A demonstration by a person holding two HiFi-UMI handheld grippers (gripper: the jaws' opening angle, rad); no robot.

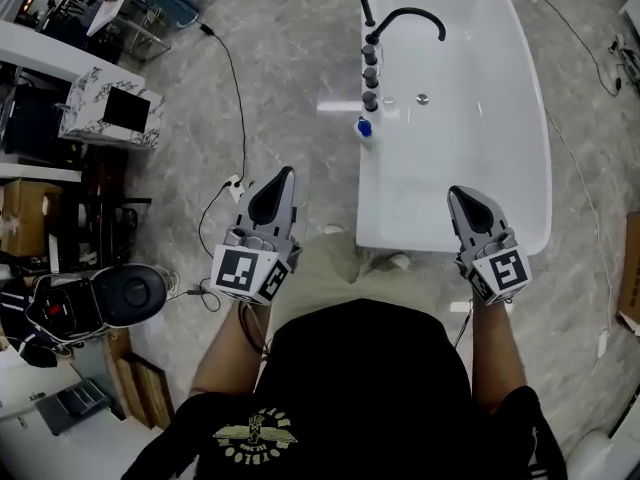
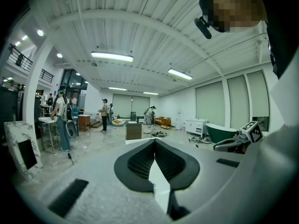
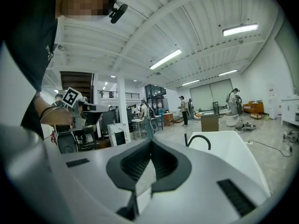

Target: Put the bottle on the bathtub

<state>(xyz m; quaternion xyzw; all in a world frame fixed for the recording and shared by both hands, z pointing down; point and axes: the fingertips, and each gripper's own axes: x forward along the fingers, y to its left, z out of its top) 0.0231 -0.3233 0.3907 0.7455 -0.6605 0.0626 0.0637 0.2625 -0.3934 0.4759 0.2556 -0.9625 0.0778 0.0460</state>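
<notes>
Bottle (image 1: pixel 365 128), blue top, stands on the left rim of the white bathtub (image 1: pixel 536 118), just beside the row of dark knobs (image 1: pixel 370 74) below the black faucet (image 1: pixel 405 16). It is well apart from both grippers. Left gripper (image 1: pixel 284 175): jaws together, nothing between them, held level over the floor beside the tub. Right gripper (image 1: pixel 456 194): jaws together and empty, held over the near end of the tub.

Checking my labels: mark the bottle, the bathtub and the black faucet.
bottle (image 1: pixel 365 128), head view, its blue top.
bathtub (image 1: pixel 420 238), head view, the near rim.
black faucet (image 1: pixel 409 11), head view, top of the curved spout.
</notes>
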